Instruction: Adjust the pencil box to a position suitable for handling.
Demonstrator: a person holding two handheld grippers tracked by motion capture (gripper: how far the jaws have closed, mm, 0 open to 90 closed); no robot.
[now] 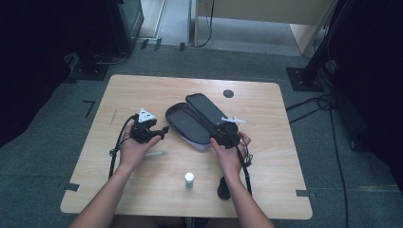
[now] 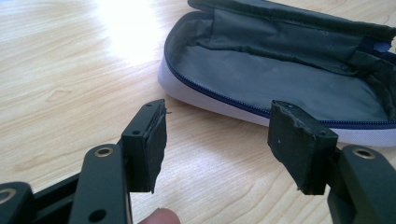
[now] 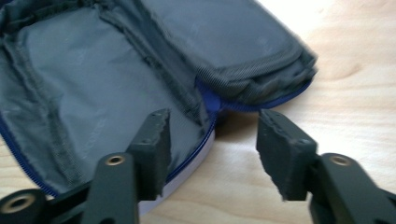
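Small bottle (image 1: 189, 179): lower centre, nearest desk (image 1: 142, 90) edge.
Pen (image 1: 156, 153): beside left hand.
Left claw (image 2: 217, 140): half open, empty, short of the case.
Right claw (image 3: 212, 140): half open, holding nothing, at the hinge end.
Pencil case (image 1: 197, 118): centre frame, lying open.
Advice: brace one half, load items gently.

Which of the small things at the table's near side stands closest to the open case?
The pen, lying flat beside the left hand; the white bottle and dark object sit nearer the edge.
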